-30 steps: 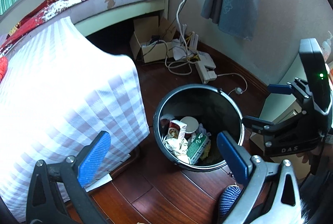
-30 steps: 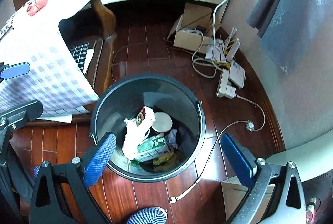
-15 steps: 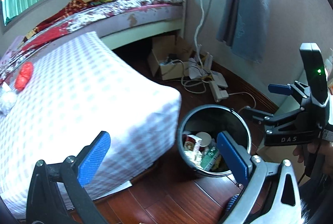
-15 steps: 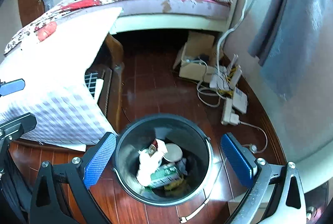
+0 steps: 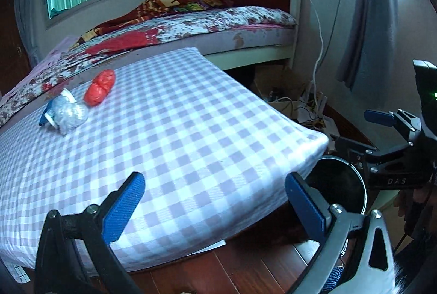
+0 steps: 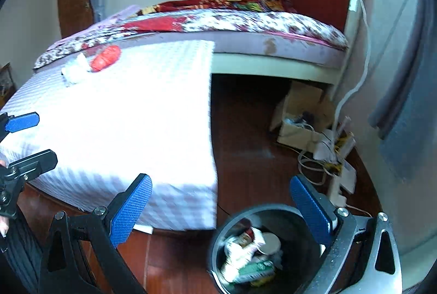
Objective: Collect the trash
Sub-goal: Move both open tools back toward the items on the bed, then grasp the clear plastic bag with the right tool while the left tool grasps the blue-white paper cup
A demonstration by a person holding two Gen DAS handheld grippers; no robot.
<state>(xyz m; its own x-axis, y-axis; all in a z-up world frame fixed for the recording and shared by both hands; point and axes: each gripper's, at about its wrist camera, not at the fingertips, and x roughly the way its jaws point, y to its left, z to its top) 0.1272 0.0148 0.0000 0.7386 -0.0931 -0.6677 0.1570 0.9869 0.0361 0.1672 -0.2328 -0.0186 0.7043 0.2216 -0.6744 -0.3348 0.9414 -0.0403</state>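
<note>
Both wrist views face checkered table (image 5: pixel 191 130), bed (image 6: pixel 245 21).

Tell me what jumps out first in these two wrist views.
The big checkered tablecloth fills the middle, with a red crumpled wad and a whitish plastic wad lying side by side at its far left end. Down on the wood floor by the table's near right corner, the black trash bin already holds cartons and wrappers. Both claws, left claw and right claw, are open and empty.
</note>
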